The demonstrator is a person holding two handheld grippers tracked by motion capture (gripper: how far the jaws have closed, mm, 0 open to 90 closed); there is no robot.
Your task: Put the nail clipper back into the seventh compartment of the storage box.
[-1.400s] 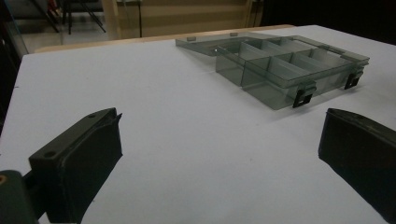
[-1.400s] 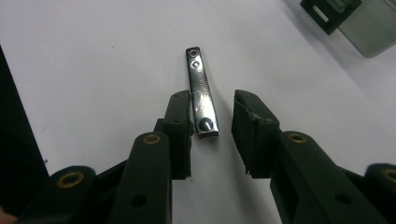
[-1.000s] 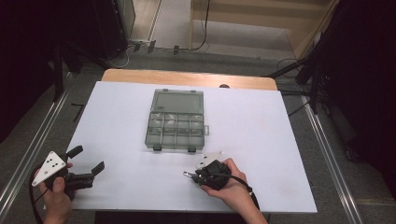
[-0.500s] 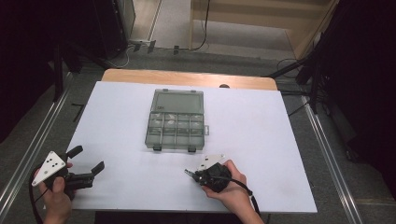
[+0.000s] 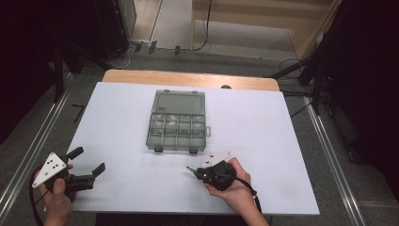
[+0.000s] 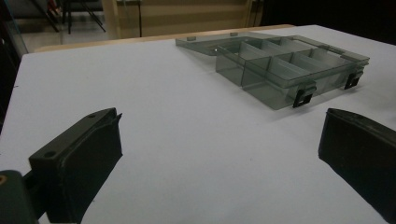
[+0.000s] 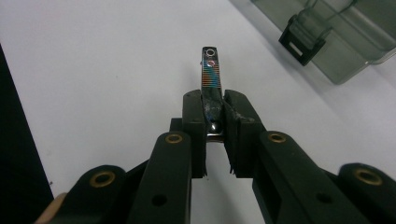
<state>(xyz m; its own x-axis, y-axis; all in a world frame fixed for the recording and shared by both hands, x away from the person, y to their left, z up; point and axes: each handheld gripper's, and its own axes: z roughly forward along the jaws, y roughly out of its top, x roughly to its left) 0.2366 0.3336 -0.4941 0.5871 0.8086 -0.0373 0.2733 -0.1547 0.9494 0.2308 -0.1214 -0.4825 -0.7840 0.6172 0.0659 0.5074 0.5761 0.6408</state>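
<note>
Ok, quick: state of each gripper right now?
Left gripper: open, holding nothing, over the white table.
Right gripper: closed on a small metal nail clipper, near the compartment box.

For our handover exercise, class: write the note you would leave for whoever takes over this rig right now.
Right tool: shut on a small metal clip, lifted just above the white table, near the front edge.
Left tool: open, holding nothing, hovering over the table's front left corner.
Compartment box: mid-table, lid open and lying flat behind it, its two front latches facing the person.
Done: clip picked up.
Left, probably: carry the clip to a compartment, let go, then close the lid.
</note>
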